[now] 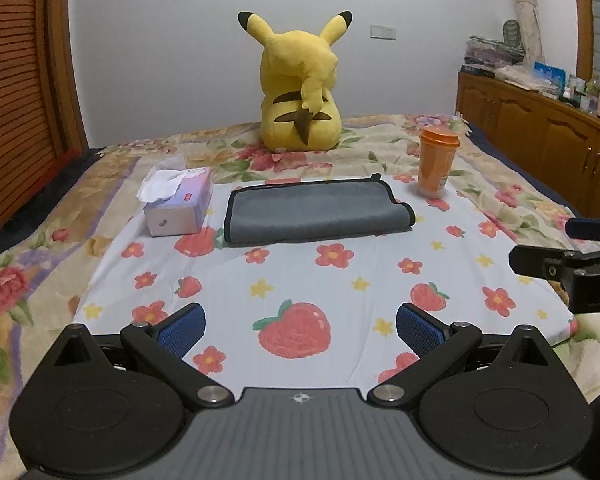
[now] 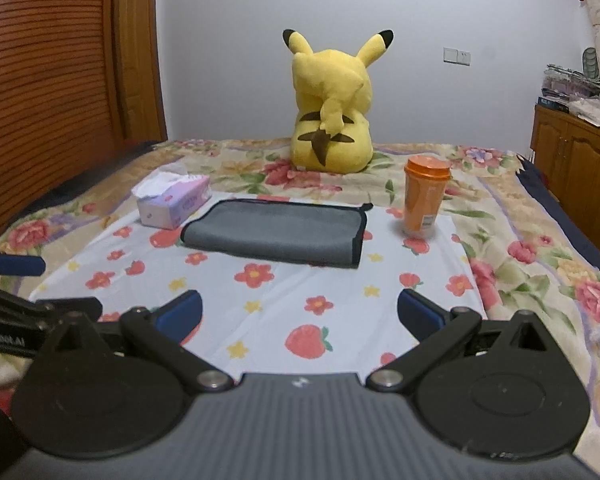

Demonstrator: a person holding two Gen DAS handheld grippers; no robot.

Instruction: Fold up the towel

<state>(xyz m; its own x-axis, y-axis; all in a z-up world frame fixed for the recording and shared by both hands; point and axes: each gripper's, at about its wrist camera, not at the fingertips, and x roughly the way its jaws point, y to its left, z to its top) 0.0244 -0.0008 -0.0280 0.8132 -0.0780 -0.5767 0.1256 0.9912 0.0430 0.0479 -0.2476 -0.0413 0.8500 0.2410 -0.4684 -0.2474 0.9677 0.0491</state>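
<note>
A grey towel [image 1: 316, 210] with black trim lies folded in half on a white strawberry-print cloth [image 1: 300, 280] on the bed. It also shows in the right wrist view [image 2: 276, 232]. My left gripper [image 1: 300, 328] is open and empty, held back from the towel above the cloth's near part. My right gripper [image 2: 298, 314] is open and empty too, also well short of the towel. The right gripper's side shows at the right edge of the left wrist view [image 1: 572, 264]; the left gripper's side shows at the left edge of the right wrist view [image 2: 20, 292].
A tissue box [image 1: 178, 206] stands left of the towel. An orange cup with a lid [image 1: 436, 162] stands to its right. A yellow plush toy [image 1: 300, 88] sits behind. A wooden cabinet [image 1: 540, 140] with clutter runs along the right wall.
</note>
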